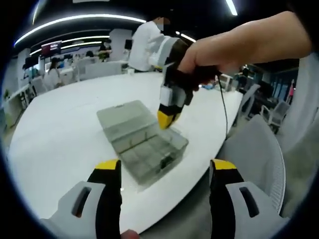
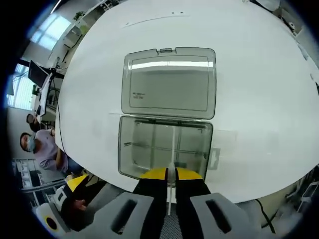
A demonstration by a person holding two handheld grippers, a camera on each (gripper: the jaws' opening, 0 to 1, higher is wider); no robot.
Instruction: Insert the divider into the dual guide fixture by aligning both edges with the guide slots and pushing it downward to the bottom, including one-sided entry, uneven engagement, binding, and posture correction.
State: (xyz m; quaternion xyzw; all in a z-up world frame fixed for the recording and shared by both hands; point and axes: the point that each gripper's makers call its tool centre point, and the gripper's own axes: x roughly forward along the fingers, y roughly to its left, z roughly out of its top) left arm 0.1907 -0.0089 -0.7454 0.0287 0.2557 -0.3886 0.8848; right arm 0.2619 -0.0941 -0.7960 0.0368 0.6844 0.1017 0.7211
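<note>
We see clear compartment box on white table, lid laid open flat. Right gripper pinches thin white divider upright over box's near compartments. Left gripper hangs back, jaws spread, nothing between.

Left gripper and right gripper showing black jaws with yellow tips, grey-white housings; black cable trailing from right gripper
</note>
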